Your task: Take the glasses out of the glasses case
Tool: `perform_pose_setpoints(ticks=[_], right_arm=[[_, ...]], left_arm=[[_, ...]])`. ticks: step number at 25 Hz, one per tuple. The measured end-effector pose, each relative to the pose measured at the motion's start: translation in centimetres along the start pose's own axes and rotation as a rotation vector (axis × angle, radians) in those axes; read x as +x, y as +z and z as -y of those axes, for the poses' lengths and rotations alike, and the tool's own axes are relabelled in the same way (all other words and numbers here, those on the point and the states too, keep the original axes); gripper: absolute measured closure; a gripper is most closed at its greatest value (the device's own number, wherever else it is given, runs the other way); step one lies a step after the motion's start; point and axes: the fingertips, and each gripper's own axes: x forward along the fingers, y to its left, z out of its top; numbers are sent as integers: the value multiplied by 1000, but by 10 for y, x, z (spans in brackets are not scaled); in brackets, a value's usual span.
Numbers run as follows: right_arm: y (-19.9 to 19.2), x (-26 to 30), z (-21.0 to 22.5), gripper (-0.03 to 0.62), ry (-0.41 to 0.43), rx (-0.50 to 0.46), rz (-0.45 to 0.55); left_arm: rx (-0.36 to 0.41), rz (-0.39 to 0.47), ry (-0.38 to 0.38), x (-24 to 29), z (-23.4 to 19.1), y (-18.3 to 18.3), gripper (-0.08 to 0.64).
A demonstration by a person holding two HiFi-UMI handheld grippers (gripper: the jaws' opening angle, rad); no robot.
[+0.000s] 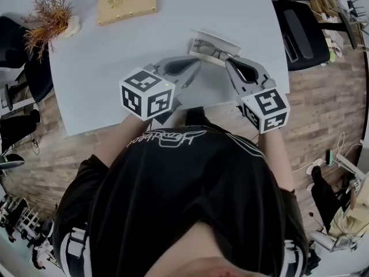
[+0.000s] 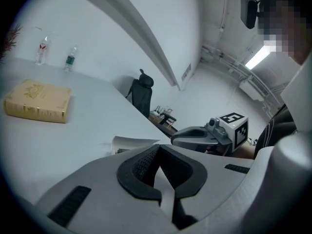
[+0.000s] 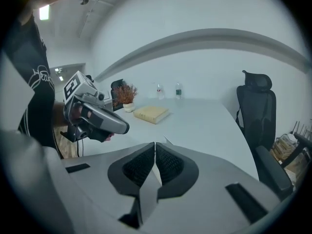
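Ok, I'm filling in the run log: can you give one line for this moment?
phase: pre-grasp | left hand-held gripper: shut, empty | right hand-held gripper: shut, empty | dark-framed glasses: lying in flat white glasses case

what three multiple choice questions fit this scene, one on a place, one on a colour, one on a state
1. Where does the glasses case lie?
A. on the book
B. on the table, just beyond the right gripper
C. on a chair

2. What colour is the book?
A. tan
B. red
C. blue

3. How do the right gripper's jaws stand?
A. shut on the case
B. wide apart
C. together, with nothing between

Answers:
1 B: the head view shows the case on the white tabletop ahead of that gripper.
2 A: its cover is pale tan.
3 C: in the right gripper view the pads meet, with nothing between them.
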Motion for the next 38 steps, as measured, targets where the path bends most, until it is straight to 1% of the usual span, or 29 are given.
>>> perform_pose_setpoints(ticks=[8, 14, 18, 23, 27, 30, 35, 38], right_arm=[[-14, 31, 18, 581, 26, -54, -77], [-31, 53, 19, 581, 57, -184, -167], [-42, 66, 24, 580, 58, -238, -210], [-51, 75, 27, 580, 79, -268, -254], [-59, 79, 24, 555, 103, -311, -306], [-63, 82, 22, 554, 118, -327, -331], [-72, 88, 26, 554, 119, -359, -389], [-74, 91, 28, 554, 118, -380, -411]], left_arm=[[-46, 2, 55, 2, -27, -3, 552], [-95, 10, 96, -3, -42, -9, 552], [-103, 11, 112, -4, -46, -11, 552], [-127, 16, 141, -11, -52, -14, 552], [-140, 26, 151, -13, -53, -14, 552], [-144, 31, 155, -15, -52, -15, 552], [-153, 40, 176, -19, -57, -16, 552], [-172, 46, 198, -20, -64, -21, 552]])
